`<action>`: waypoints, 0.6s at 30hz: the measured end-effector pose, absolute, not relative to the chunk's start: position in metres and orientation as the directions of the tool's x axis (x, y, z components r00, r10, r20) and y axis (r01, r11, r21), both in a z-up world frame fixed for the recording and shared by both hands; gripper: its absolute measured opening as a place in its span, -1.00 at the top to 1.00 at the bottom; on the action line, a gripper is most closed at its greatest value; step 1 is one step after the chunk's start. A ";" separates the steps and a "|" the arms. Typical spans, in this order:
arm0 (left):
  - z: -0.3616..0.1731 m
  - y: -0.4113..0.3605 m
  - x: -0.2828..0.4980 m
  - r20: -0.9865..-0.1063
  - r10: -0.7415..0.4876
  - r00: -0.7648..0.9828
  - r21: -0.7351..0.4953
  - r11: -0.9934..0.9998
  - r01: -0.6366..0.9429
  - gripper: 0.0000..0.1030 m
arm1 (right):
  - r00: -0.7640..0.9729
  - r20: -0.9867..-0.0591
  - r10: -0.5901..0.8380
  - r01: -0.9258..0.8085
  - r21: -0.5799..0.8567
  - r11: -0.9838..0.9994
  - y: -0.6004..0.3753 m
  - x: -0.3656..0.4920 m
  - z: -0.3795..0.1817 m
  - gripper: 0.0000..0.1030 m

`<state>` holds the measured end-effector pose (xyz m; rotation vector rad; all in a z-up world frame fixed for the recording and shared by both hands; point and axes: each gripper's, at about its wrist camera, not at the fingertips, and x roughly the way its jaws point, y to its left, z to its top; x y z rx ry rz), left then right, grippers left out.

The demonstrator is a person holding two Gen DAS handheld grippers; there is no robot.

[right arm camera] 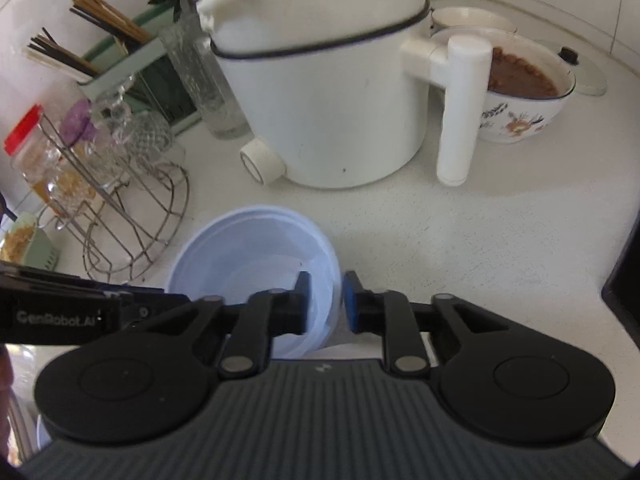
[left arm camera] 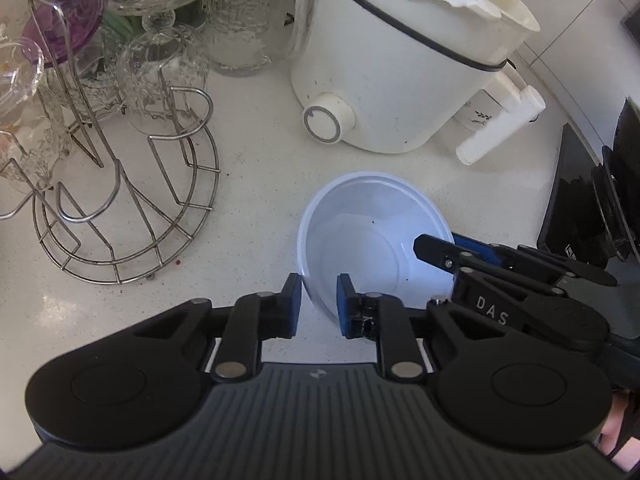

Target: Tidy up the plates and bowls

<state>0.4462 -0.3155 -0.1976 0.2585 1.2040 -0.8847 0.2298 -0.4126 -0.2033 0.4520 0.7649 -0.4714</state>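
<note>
We clamp the bowl (left arm camera: pixel 372 236) rim at seven and three o'clock, left gripper (left arm camera: pixel 319 304) and right gripper (right arm camera: pixel 325 300) nearly closed, steadying a two-handed lift.

Soft daylight is filling both views; glare is washing out the white cooker (right arm camera: pixel 328 92) beyond the claw, motion blur is softening it, and edges are bowing and darkening

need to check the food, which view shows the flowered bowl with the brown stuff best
The right wrist view: the flowered bowl shows its brown contents and painted side behind the white cooker's handle. The left wrist view does not show it.
</note>
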 end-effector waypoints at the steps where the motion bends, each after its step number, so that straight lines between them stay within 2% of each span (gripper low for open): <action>1: -0.196 -0.313 0.446 -0.885 -0.459 0.083 -0.273 0.653 0.707 0.57 | 0.632 -0.739 -0.234 0.549 0.213 0.808 -0.412 0.230 -0.204 0.65; 18: -0.136 -0.288 0.431 -0.831 -0.533 0.156 -0.297 0.664 0.686 0.55 | 0.724 -0.659 -0.205 0.522 0.329 0.787 -0.400 0.203 -0.162 0.67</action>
